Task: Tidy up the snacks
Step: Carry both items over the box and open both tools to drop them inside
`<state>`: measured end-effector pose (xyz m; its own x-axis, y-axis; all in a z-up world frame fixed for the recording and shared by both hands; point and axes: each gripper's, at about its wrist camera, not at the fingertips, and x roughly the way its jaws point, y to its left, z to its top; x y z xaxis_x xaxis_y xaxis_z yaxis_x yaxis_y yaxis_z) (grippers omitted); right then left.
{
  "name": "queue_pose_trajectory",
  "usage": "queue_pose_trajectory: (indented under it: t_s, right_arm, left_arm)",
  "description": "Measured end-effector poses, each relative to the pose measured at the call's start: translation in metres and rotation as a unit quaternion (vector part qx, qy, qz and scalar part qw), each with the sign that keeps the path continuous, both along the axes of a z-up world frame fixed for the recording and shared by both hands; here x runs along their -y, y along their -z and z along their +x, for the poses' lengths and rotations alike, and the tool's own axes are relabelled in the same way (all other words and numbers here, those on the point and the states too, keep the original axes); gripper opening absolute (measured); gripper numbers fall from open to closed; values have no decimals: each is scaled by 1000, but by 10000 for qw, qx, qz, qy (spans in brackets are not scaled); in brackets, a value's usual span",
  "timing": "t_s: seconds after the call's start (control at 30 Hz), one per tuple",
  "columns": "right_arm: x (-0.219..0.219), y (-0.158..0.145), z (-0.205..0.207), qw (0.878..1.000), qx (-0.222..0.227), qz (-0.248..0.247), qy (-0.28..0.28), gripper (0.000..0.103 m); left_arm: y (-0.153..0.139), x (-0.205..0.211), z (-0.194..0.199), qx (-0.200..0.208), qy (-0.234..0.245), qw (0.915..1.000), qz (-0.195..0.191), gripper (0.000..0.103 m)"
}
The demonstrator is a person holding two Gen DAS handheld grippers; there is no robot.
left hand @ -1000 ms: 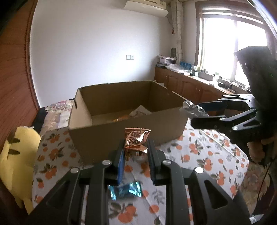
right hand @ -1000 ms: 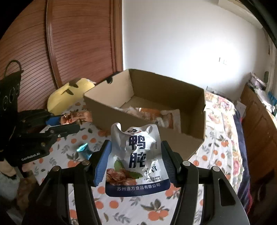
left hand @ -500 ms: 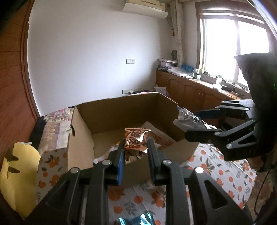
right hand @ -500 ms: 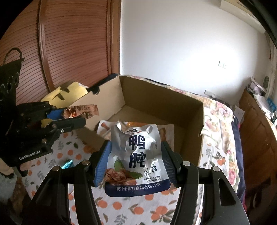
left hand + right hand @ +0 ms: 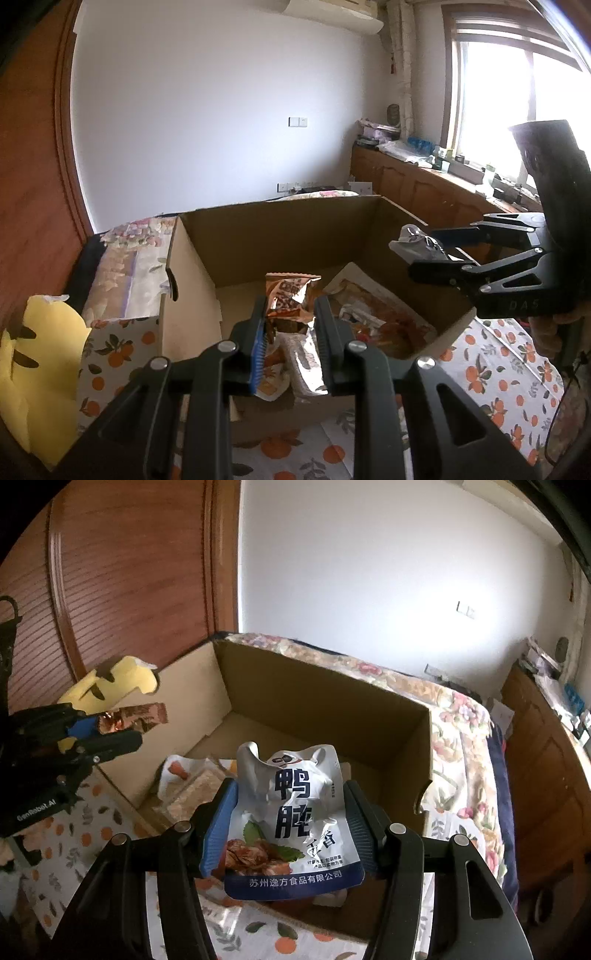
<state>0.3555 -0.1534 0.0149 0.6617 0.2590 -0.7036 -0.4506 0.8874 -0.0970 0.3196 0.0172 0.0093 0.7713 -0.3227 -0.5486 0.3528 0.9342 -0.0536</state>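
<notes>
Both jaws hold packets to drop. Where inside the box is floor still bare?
Bare cardboard shows along the far wall of the box and its far-left corner. The near half is crowded with snack packets.

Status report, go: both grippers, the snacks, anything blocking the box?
Left gripper shut on copper snack packet, over cardboard box. Right gripper shut on white pouch, over box. Nothing blocking the drop.

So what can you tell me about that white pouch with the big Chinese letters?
The white snack pouch is glossy, crinkled plastic with bold dark-blue characters, a picture of browned meat on a green leaf, and a blue band of small print along the bottom. It stands upright, clamped at both sides by the right gripper, held above the open cardboard box.
</notes>
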Motion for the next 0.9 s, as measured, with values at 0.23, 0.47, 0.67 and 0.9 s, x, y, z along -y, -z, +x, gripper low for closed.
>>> queue_pose_trajectory:
  t_s: [0.23,0.47,0.67,0.9]
  right_arm:
    - [-1,21,13,9999,-148,-21,38,59]
    - [0,30,20,9997,-215,-3,93,59]
    - [2,31,20,9996,-236,56,129,59]
    - [1,32,22,9996,-245,48,158,60]
  left_arm:
    - [11,2,9,-65,-45,9999,79,23]
    - [16,9,12,-135,34,9999,86,26]
    - [17,12,10,-166,46,9998,114,30]
    - [15,12,5,-129,15,9998,119,40]
